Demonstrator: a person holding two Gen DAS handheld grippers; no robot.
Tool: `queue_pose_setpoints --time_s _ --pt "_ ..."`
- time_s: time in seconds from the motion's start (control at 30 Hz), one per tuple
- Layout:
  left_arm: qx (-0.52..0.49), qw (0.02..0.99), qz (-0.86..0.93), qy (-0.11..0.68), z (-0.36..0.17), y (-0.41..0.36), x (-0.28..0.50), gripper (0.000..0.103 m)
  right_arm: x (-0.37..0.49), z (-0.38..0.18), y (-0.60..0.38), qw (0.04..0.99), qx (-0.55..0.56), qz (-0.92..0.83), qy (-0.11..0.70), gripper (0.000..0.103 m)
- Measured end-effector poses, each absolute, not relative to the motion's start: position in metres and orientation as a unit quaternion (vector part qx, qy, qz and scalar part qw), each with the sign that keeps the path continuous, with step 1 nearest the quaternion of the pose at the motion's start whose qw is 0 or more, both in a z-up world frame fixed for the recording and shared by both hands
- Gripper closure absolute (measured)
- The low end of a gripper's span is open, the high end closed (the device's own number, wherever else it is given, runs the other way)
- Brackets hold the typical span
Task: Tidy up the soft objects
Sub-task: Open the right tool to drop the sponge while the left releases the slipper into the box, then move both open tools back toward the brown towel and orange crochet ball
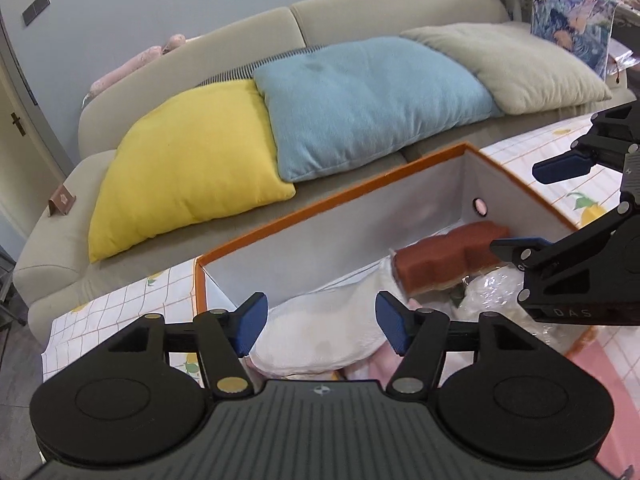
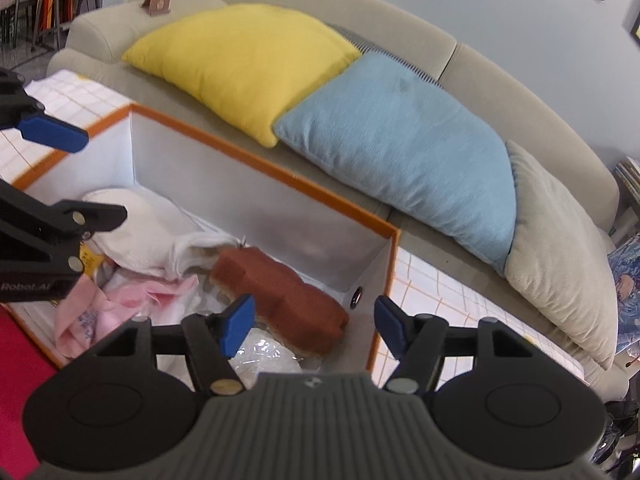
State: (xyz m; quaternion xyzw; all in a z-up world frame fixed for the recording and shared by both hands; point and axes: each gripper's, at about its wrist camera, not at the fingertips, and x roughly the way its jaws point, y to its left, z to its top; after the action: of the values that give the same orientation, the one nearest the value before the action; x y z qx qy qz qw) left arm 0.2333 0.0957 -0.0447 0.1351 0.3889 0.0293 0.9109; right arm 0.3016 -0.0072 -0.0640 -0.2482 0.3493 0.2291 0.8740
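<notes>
An orange-rimmed white storage box stands on a table with a lemon-print cloth. Inside lie a white soft cloth, a brown bread-shaped cushion, a pink cloth and a crinkled clear plastic bag. My left gripper hangs open over the white cloth with nothing between its blue pads. My right gripper hangs open over the brown cushion's near end at the box's right side, holding nothing.
Behind the box is a beige sofa with a yellow pillow, a blue pillow and a grey-beige pillow. A small brown stand sits on its armrest. A red mat lies beside the box.
</notes>
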Motion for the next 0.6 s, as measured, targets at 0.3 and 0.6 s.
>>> queue_pose_setpoints --time_s 0.3,0.6 --pt "0.090 0.938 0.028 0.333 -0.011 0.078 0.195 0.030 0.268 -0.031 -0.036 0.892 -0.214 0.236 0.320 0.029" --pt "0.044 0.955 0.000 0.292 0.014 0.044 0.139 0.030 0.215 -0.015 -0.087 0.911 -0.147 0.229 0.309 0.029"
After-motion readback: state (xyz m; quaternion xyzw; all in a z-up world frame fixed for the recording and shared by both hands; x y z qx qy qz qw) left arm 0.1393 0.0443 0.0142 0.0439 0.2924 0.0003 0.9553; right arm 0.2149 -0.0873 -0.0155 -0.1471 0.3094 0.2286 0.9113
